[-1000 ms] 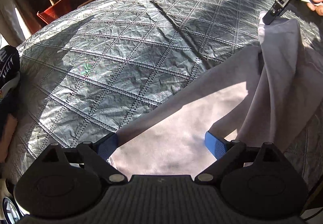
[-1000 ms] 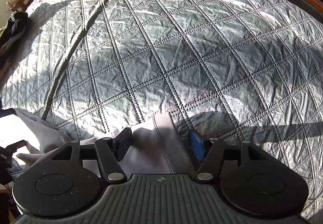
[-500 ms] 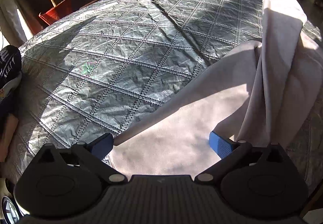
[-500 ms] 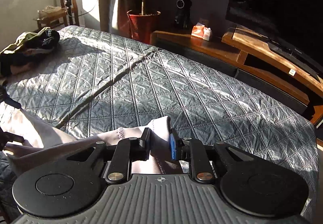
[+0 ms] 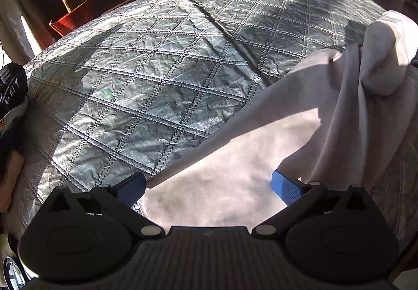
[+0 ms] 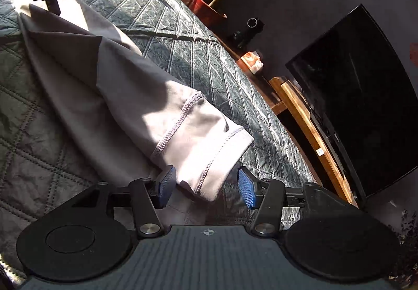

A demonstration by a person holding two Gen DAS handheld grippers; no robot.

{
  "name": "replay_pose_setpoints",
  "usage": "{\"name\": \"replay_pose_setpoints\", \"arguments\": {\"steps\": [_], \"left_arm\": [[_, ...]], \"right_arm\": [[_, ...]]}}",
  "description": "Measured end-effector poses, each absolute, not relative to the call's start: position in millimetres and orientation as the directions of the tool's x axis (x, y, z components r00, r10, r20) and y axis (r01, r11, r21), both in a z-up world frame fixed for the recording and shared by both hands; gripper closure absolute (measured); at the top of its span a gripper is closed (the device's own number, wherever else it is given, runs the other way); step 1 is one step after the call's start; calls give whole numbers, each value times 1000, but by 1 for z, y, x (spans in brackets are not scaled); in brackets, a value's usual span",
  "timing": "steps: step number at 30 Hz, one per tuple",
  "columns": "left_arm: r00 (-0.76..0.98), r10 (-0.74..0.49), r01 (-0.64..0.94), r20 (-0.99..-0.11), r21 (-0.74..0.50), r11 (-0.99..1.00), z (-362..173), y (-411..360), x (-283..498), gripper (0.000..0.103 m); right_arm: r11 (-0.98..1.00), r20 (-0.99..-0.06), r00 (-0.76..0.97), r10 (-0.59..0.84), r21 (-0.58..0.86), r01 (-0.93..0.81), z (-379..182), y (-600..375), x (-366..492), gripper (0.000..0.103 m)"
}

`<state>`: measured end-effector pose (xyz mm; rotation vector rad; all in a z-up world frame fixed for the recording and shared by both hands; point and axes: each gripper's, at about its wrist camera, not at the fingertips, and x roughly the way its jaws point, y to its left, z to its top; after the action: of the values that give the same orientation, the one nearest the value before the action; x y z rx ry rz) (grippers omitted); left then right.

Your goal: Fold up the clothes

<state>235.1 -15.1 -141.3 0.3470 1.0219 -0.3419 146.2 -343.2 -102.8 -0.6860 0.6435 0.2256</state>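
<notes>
A pale grey garment (image 5: 261,164) lies partly spread near one edge of a quilted bed (image 5: 156,76), its sleeve (image 6: 198,138) doubled back across the body. The right gripper (image 6: 206,187), jaws just opening, has the cuff between its blue pads, seemingly let go, though contact with the left pad is hard to rule out. The left gripper (image 5: 207,189) hangs wide open over the flat cloth, grasping nothing. One sleeve looks folded; the remaining folds appear still to come

Right gripper (image 6: 206,187) jaws, just opening, flank the grey sleeve cuff (image 6: 206,143).
</notes>
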Motion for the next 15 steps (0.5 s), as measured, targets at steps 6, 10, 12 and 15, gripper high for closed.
{"name": "replay_pose_setpoints", "arguments": {"steps": [6,10,12,15], "left_arm": [[483,-114,436,-868,125,891,-141,-16,234,0],[484,-117,438,-867,124,890,-141,-16,234,0],[483,-118,438,-867,123,890,-141,-16,234,0],[483,-120,438,-867,120,891,-141,-15,234,0]], "right_arm": [[998,-673,737,70,49,-50,-56,-405,179,40],[979,-760,621,192,189,-72,-55,-408,221,29],[980,-807,558,191,193,-56,-63,-406,240,36],[974,-821,525,225,182,-133,-62,-395,249,85]]}}
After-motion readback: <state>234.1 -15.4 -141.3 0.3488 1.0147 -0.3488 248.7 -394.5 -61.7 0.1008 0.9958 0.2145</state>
